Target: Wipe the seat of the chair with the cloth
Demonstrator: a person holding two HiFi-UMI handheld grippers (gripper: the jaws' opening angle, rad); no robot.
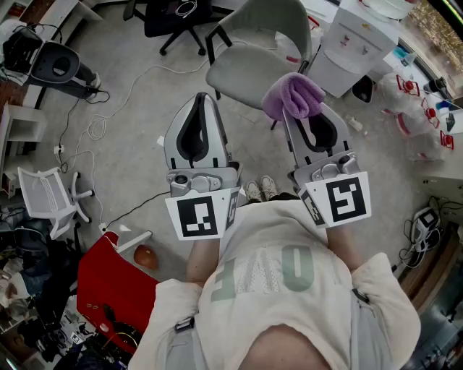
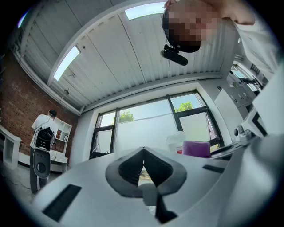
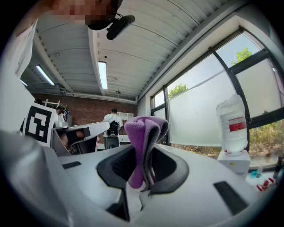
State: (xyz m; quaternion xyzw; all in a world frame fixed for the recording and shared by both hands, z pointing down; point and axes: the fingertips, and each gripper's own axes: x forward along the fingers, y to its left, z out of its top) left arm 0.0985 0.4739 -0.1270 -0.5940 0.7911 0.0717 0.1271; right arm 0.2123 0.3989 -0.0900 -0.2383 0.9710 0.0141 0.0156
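A grey chair with a pale shell seat stands on the floor ahead of me, its seat bare. A folded purple cloth sticks out of my right gripper, which is shut on it; in the right gripper view the cloth stands pinched between the jaws. This cloth overlaps the seat's right front edge in the head view. My left gripper is shut with nothing in it, its jaws meeting at the tip. Both grippers tilt upward, toward ceiling and windows. The cloth also shows at the right of the left gripper view.
A black office chair stands behind the grey one. A white water dispenser is at the right, a small white chair and a red bag at the left. Cables trail across the floor. Another person stands far off.
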